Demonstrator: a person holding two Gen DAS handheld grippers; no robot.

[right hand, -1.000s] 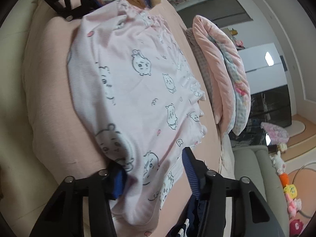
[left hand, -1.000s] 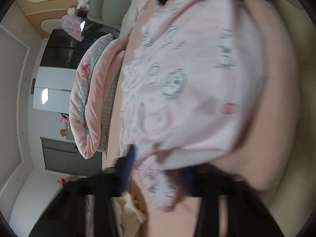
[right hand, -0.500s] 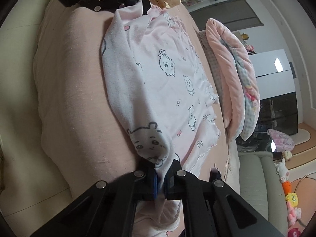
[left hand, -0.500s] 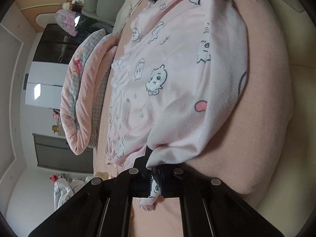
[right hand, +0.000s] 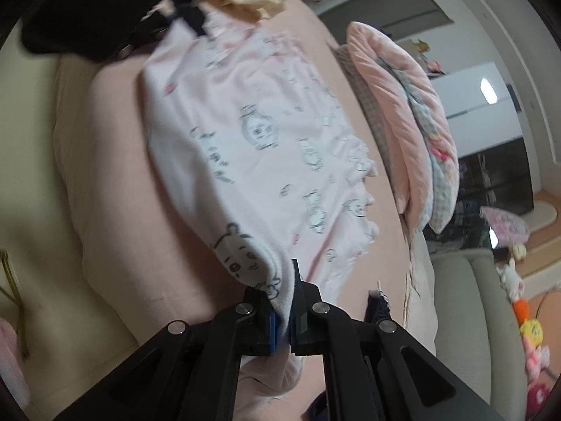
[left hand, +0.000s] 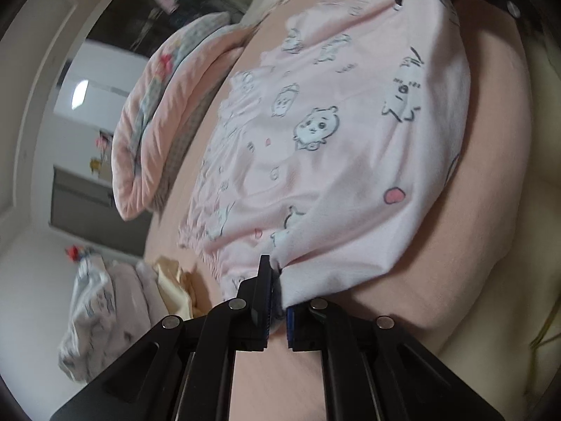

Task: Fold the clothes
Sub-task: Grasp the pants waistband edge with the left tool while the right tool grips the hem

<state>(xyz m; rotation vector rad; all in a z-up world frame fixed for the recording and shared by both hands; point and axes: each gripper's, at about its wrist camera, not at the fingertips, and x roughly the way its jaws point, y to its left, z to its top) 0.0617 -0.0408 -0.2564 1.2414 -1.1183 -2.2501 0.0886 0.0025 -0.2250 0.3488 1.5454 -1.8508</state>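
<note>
A pink printed garment [left hand: 350,147] is spread on the peach-sheeted bed [left hand: 491,210]. One near corner is clamped in the left gripper [left hand: 277,291], the opposite corner in the right gripper [right hand: 282,315]. Both grippers are angled downward at the bed's edge, the cloth stretched between them

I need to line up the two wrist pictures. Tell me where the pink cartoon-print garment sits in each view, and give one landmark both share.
Left wrist: the pink cartoon-print garment fills the centre and upper right, its near corner pinched in the left gripper at bottom centre.
Right wrist: the garment runs from upper left to bottom centre, its corner pinched in the right gripper.
Shared landmark: the folded pink quilt, left of the garment in the left view, right of it in the right view.
</note>
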